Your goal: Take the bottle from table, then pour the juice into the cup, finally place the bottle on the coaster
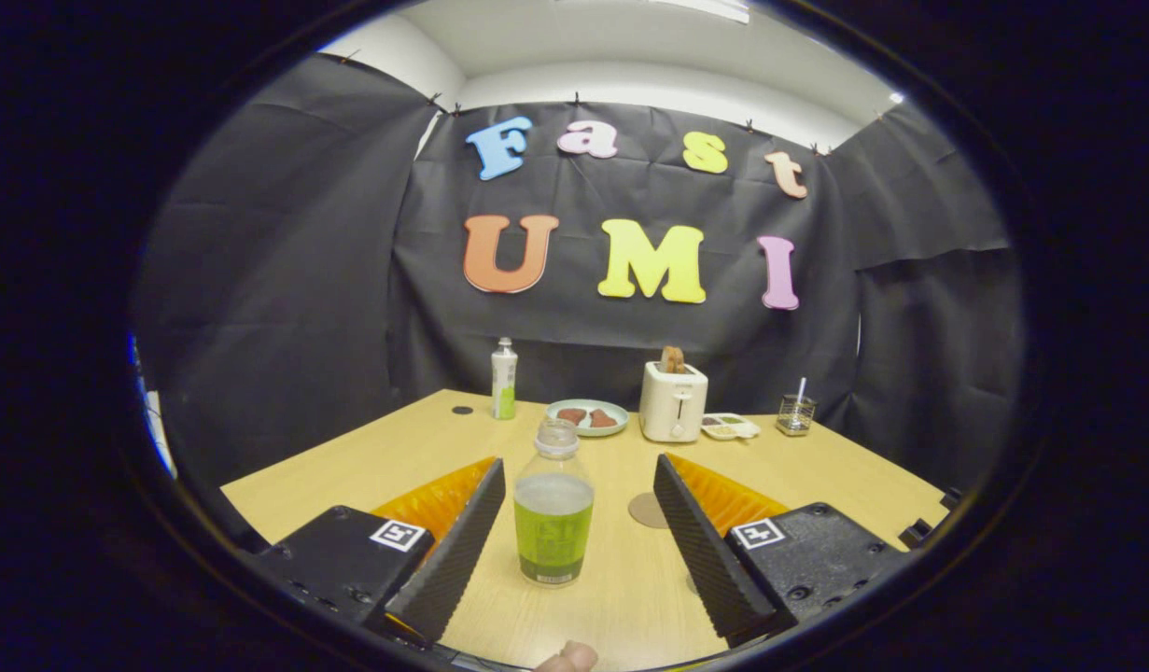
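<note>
So the gripper (579, 509) is spread wide, fingers either side of the bottle (553, 504) but not touching it, nothing grasped. It's held level and low over the surface (369, 457). Bottle stands upright between the fingers, uncapped, green juice inside; the coaster (647, 510) lies just beside it.

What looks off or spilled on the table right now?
Nothing spilled. The bottle stands upright with no cap between the open fingers, its green juice inside. Toast sticks up from the toaster; that looks normal.
</note>
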Motion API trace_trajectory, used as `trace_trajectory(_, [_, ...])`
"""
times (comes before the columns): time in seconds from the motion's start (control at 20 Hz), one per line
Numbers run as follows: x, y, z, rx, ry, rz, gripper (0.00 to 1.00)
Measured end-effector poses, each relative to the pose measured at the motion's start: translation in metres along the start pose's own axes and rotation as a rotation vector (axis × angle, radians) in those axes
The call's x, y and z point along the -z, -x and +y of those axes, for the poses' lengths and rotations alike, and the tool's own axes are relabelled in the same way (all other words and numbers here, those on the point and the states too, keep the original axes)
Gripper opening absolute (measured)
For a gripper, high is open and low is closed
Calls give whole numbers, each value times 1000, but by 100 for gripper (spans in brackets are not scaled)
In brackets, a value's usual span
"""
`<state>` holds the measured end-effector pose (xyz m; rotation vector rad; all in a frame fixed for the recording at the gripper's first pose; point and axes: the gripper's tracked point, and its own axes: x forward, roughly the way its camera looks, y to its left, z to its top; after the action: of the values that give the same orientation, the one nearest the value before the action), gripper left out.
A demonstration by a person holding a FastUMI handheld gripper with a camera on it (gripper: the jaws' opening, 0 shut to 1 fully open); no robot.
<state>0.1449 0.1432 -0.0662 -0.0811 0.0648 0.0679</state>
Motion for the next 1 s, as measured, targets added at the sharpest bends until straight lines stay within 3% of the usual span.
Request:
trace_trajectory(0.4, [37,-60,9,76,13,28,100])
trace_trajectory(0.9, [61,-91,16,64,34,49,100])
trace_trajectory(1.0, [59,-82,10,98,52,52,89])
